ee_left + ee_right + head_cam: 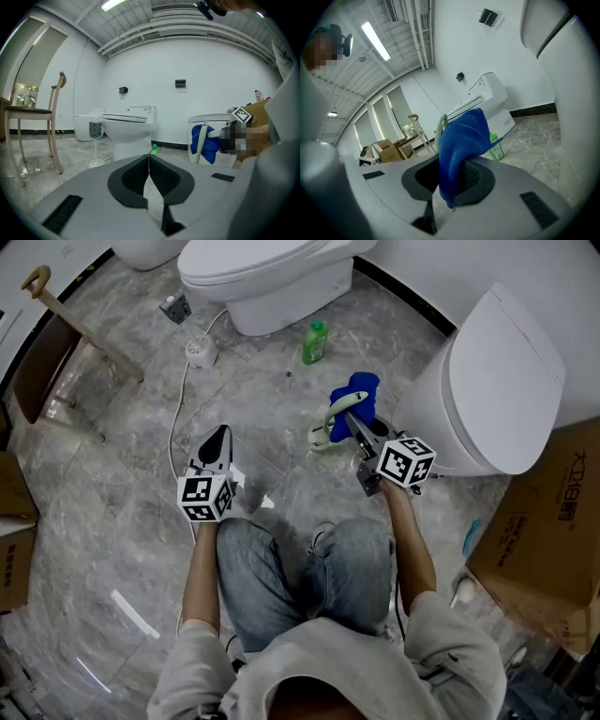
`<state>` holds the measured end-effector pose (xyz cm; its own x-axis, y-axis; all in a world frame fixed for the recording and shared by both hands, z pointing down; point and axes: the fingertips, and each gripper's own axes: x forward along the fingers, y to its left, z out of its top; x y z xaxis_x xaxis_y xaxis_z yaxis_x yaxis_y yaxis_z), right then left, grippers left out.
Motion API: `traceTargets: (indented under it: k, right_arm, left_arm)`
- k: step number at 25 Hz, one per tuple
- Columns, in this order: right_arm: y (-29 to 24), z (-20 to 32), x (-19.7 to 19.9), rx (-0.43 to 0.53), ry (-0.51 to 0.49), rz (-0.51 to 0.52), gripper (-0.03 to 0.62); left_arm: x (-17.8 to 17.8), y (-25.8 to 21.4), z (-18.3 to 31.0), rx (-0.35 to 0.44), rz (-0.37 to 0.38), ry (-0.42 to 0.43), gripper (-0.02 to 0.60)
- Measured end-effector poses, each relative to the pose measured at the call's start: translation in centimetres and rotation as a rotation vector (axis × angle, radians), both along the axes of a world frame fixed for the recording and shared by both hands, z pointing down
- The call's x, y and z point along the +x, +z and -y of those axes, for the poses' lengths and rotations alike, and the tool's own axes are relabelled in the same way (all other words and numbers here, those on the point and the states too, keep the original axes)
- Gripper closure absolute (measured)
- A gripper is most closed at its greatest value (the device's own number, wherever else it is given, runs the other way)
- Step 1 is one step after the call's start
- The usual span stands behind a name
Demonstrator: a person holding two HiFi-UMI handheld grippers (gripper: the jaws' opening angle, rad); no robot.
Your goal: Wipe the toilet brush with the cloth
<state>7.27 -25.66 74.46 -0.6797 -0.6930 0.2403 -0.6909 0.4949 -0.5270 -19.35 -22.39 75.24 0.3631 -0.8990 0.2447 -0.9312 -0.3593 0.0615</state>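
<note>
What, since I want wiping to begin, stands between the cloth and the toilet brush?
Nothing visible does. The blue cloth, shut in the right tool, lies right at the handle of the toilet brush. The left tool is shut and apart from both.

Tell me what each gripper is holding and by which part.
The right gripper pinches the blue microfibre cloth by its lower end; the rest bunches up above the jaws. The left gripper is shut on nothing.
</note>
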Motion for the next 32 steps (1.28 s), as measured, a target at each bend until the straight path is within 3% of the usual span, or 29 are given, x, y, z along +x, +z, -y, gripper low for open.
traceTargets:
  k: [15,32]
  right_arm:
    - [8.3,-0.8,-3.0,-0.116,-0.107,-0.167,0.526]
    - [20.4,-0.4,-1.8,-0.331,-0.121,-0.351,0.526]
  left_arm:
    - [-0.5,0.2,0.0,-0.001,-0.005,-0.015,0.561]
    - [-0.9,0.5,0.0,-0.012,-0.001,-0.022,0.561]
